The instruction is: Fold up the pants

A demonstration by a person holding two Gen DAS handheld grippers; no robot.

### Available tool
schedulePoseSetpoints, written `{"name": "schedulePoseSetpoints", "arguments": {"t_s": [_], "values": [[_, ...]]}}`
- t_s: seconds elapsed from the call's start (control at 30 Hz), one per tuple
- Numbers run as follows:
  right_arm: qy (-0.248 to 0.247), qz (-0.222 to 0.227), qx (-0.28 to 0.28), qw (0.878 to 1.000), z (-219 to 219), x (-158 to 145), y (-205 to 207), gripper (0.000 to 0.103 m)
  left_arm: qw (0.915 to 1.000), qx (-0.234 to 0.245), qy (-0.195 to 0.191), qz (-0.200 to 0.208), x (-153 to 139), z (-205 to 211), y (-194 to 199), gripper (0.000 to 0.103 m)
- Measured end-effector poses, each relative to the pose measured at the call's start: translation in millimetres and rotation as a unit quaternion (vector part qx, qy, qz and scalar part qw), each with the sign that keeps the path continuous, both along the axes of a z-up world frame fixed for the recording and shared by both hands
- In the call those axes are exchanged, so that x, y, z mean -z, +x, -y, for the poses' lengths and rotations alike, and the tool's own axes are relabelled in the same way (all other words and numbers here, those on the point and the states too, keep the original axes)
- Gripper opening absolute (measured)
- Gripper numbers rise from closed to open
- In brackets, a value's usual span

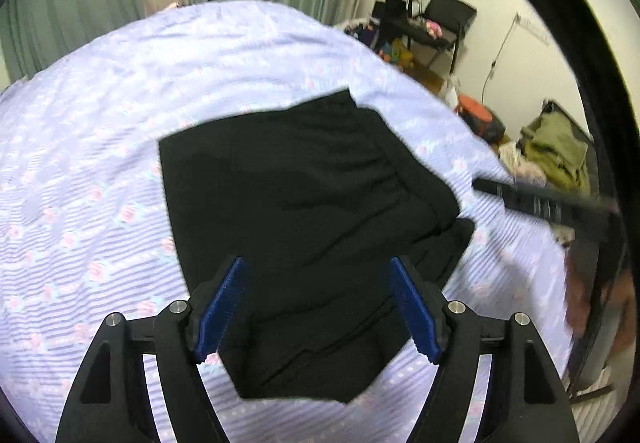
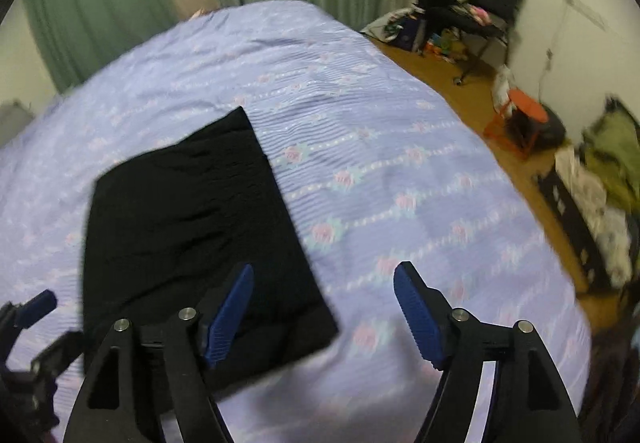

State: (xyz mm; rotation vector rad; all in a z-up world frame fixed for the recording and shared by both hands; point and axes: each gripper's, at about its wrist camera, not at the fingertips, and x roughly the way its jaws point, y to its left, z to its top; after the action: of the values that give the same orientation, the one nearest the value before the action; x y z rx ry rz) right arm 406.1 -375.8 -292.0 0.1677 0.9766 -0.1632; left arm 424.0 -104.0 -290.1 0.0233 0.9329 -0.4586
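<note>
Lavender bedding (image 1: 100, 147) spreads wide around the black pants (image 1: 304, 211), which lie folded into a compact stack mid-bed. From the left wrist view, your left gripper (image 1: 316, 307) hangs over the pants' near end, fingers wide, nothing pinched; the right tool's finger (image 1: 536, 201) shows just beyond the pants' right side. From the right wrist view, your right gripper (image 2: 324, 313) spreads wide past the pants' (image 2: 192, 227) right edge, holding nothing. Check the layered edges align before lifting clear; bare bed surrounds the pants on every side.
</note>
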Motion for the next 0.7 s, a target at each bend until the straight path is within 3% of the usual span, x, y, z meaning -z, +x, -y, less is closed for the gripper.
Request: {"name": "schedulePoseSetpoints", "arguments": {"t_s": [0.1,0.27,0.5,0.7], "values": [[0.029,-0.004,0.010,1.000,-18,-10,-29,0.073,0.9999,-0.005,-0.008,0.005,-18,-18,-12,0.074],[0.073,0.006,0.009,0.997,-52,-29,-74,0.073,0.9990,-0.020,0.031,0.025,-48,-56,-42,0.074],[0.108,0.021,-0.041,0.993,-99,-57,-109,0.073,0.9946,-0.078,0.054,0.041,-92,-102,-90,0.074],[0.122,0.041,-0.045,0.991,-136,-72,-126,0.073,0.9920,-0.078,0.081,0.057,-121,-130,-91,0.074]]}}
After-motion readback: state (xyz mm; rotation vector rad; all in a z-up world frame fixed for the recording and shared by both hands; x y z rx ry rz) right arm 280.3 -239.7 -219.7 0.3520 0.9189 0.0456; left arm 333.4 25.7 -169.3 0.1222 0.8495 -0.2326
